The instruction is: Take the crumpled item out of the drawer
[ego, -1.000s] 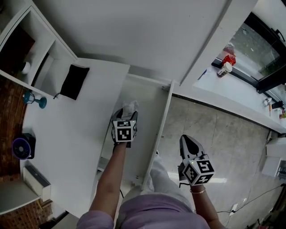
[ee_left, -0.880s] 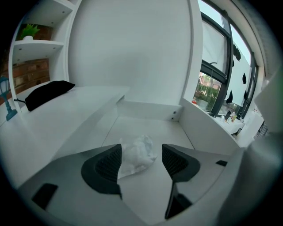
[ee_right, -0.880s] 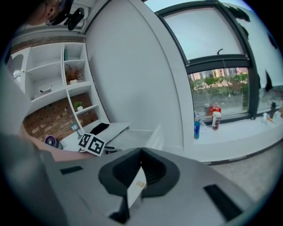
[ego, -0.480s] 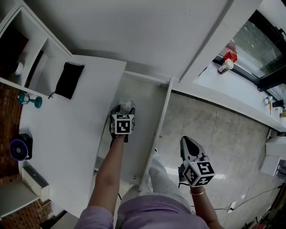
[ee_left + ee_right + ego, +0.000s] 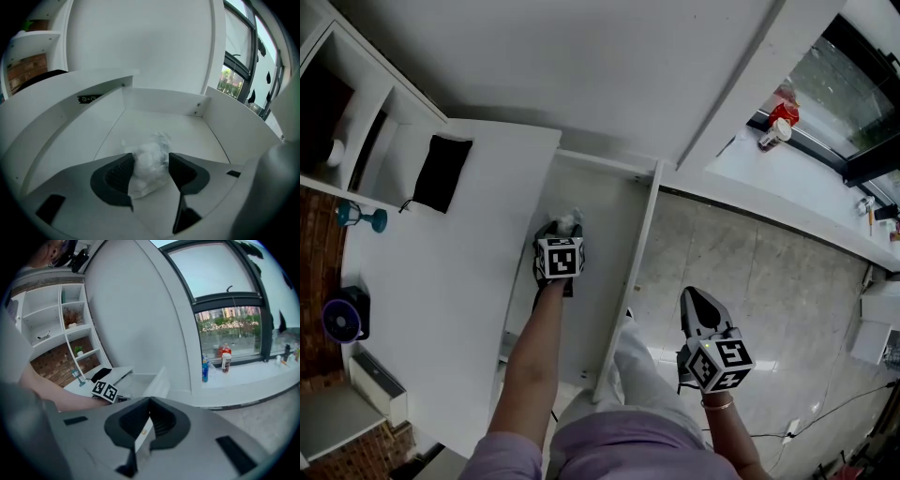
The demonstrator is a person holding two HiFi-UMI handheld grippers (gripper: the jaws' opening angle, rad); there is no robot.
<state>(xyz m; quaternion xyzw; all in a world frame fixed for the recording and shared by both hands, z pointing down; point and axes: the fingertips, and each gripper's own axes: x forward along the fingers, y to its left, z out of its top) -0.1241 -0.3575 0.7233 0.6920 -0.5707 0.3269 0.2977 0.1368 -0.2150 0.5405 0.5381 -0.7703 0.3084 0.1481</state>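
The crumpled item [image 5: 150,157], a ball of white paper or thin plastic, lies on the floor of the open white drawer [image 5: 164,101]. My left gripper [image 5: 151,164] reaches down into the drawer [image 5: 649,225], and its jaws are closing with the item between them, both pads touching its sides. From the head view only the item's top [image 5: 571,221] shows beyond the left gripper [image 5: 562,231]. My right gripper [image 5: 697,298] hangs shut over the floor to the right of the drawer, holding nothing. Its own view looks across its closed jaws [image 5: 149,404] towards the drawer [image 5: 140,380].
A white desk top [image 5: 441,272] left of the drawer carries a black pouch [image 5: 442,173], a blue stemmed ornament [image 5: 358,217] and a round dark speaker [image 5: 342,319]. Bottles [image 5: 773,127] stand on the window sill. The person's legs [image 5: 637,375] are below the drawer front.
The left gripper has moved forward over the crumpled item, which now shows less beyond it. The right gripper has stayed in place.
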